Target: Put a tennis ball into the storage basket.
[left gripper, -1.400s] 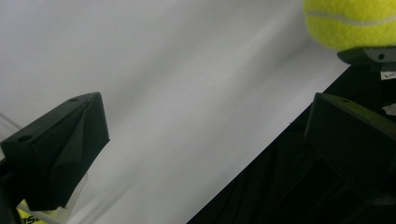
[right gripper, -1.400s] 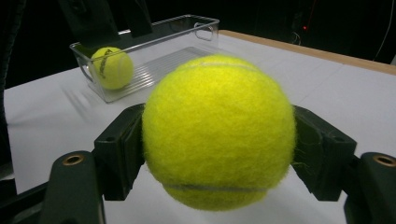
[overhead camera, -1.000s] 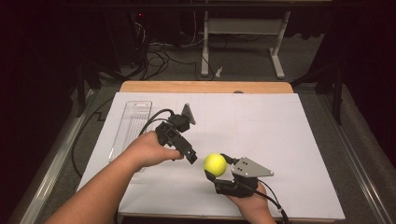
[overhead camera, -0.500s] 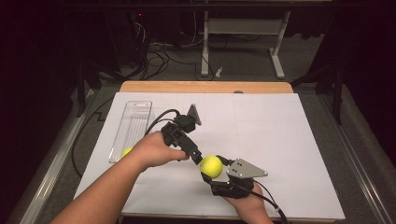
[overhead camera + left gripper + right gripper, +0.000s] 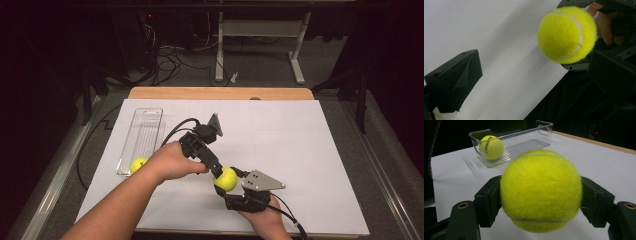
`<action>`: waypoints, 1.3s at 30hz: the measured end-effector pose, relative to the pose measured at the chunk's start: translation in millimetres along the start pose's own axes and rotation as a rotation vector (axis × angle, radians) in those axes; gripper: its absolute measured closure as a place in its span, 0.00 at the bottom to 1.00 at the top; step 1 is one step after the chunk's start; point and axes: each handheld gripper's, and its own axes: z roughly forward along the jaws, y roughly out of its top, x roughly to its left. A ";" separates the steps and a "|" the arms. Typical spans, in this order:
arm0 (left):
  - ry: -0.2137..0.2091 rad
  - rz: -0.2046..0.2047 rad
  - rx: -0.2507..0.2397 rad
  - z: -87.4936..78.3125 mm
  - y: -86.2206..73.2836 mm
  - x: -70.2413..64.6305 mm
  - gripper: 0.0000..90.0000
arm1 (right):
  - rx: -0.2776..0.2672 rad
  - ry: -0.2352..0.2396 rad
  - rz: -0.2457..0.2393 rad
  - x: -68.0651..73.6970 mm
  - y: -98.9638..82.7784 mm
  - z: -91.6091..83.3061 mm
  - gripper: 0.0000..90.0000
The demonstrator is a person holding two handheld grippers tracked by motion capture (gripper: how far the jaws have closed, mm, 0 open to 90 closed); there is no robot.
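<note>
A yellow tennis ball (image 5: pixel 225 178) is clamped between the two black jaws of my right gripper (image 5: pixel 228 184), near the front of the white table; the right gripper view shows the ball (image 5: pixel 541 191) pressed from both sides. My left gripper (image 5: pixel 216 171) reaches in from the left, its tips right at the ball. In the left gripper view its jaws stand wide apart, and the ball (image 5: pixel 567 35) sits just ahead of them, toward the right one, with no pad pressing on it. A second tennis ball (image 5: pixel 137 164) lies in a clear plastic tray (image 5: pixel 146 131).
The clear tray (image 5: pixel 524 143) stands at the table's left, long side running front to back, with the second ball (image 5: pixel 490 147) at its near end. A wooden strip (image 5: pixel 220 93) borders the table's far edge. Cables trail from both grippers.
My left gripper has edged right and nearer, up to the held ball. The left hand's shift has uncovered the ball in the tray. The right gripper has stayed put.
</note>
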 end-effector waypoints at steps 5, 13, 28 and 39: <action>0.000 0.010 0.005 3.8 4.0 -4.6 0.01 | -0.001 0.000 0.005 -1.4 -0.4 -0.7 0.31; -0.011 0.018 0.010 9.2 8.8 -9.1 0.01 | -0.017 -0.001 0.017 -4.2 0.4 -2.0 0.31; -0.018 0.038 0.027 20.7 18.6 -16.6 0.01 | -0.029 0.001 0.024 -4.9 0.7 -2.4 0.31; -0.028 0.060 0.040 29.0 24.3 -19.9 0.02 | -0.041 0.008 0.025 -4.0 1.6 -3.1 0.31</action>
